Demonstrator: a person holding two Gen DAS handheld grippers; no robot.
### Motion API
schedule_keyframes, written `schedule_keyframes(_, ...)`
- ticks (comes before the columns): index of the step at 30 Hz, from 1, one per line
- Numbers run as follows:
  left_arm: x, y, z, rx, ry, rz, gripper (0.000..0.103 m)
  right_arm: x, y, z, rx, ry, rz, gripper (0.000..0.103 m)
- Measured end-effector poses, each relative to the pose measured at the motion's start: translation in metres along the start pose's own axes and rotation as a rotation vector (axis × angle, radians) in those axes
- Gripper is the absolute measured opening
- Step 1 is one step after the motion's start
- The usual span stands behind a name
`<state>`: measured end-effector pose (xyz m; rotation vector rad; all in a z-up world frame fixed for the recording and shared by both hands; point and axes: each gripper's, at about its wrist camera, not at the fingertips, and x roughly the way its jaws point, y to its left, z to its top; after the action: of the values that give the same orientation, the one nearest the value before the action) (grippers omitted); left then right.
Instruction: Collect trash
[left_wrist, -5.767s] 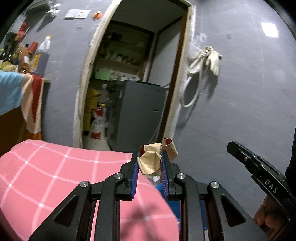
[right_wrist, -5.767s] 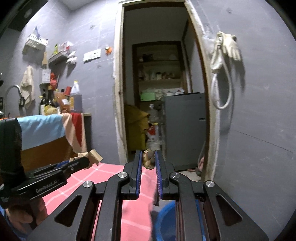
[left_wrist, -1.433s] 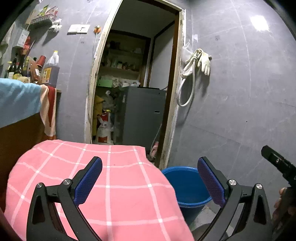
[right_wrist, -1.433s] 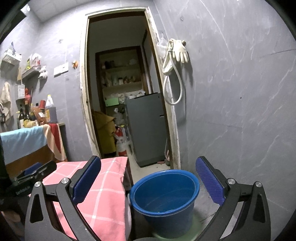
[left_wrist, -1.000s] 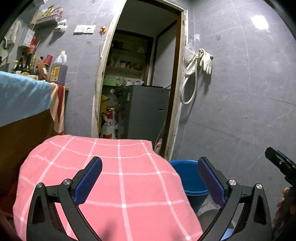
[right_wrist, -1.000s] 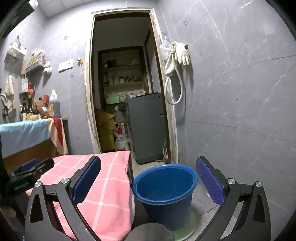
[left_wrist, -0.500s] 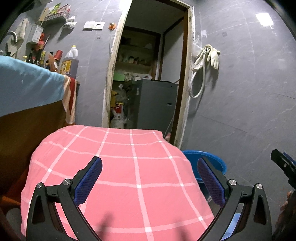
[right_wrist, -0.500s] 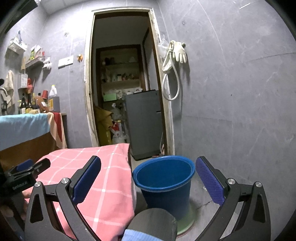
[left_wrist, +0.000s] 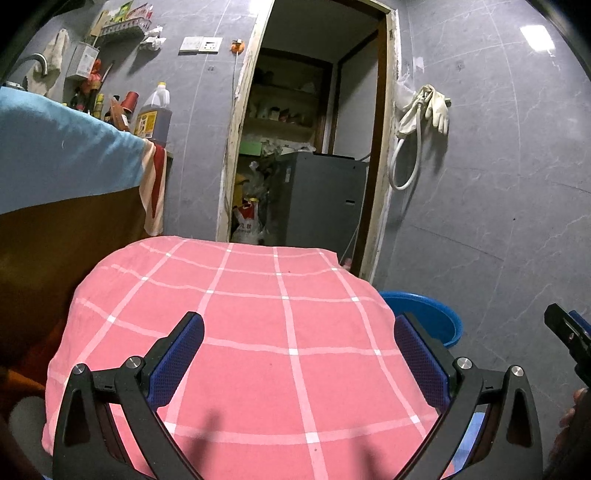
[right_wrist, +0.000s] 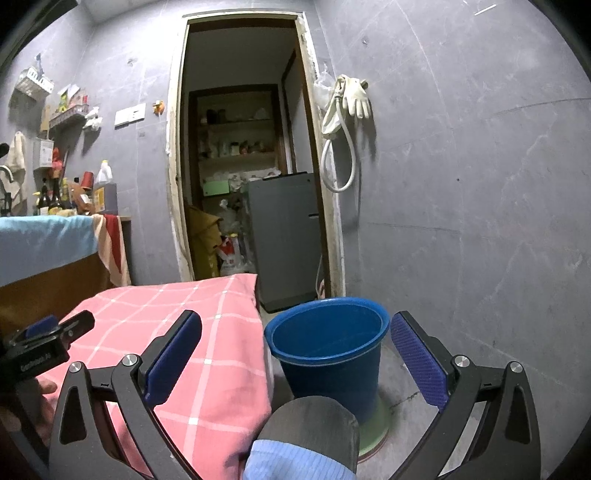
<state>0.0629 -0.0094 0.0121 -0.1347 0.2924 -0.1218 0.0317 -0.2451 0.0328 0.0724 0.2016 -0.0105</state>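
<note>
My left gripper (left_wrist: 299, 354) is open and empty above the pink checked tablecloth (left_wrist: 258, 317). My right gripper (right_wrist: 295, 350) is open and empty, facing the blue bucket (right_wrist: 328, 347) on the floor right of the table. The bucket's rim also shows in the left wrist view (left_wrist: 428, 317), past the cloth's right edge. No trash shows on the cloth or in either gripper. The bucket's inside is dark and its contents are hidden. The left gripper also shows in the right wrist view (right_wrist: 48, 343), at the left edge.
A doorway (right_wrist: 243, 166) with a grey cabinet (right_wrist: 284, 236) and shelves lies behind the table. A counter with a blue cloth (left_wrist: 62, 158) and bottles stands at left. A hose and rubber gloves (right_wrist: 347, 107) hang on the grey wall. A knee (right_wrist: 310, 435) sits below the right gripper.
Both grippers, shut on trash several seconds ago, are open and empty. Over the last second both drew back and lower; more tablecloth fills the left view and the bucket looks farther off.
</note>
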Motion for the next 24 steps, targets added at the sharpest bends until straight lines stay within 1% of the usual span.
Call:
schedule_keyframes(8,0.0021,-0.0033,-0.0055,0.007,0.015,0.005,0.101,0.0018,-0.0019,-0.0056,0.007,0.011,-0.010,0.103)
schedule_keyframes(24,0.0025,-0.0052,-0.0079,0.012,0.016,0.005,0.101,0.0030,-0.0054,-0.0076,0.011,0.024,-0.013,0.103)
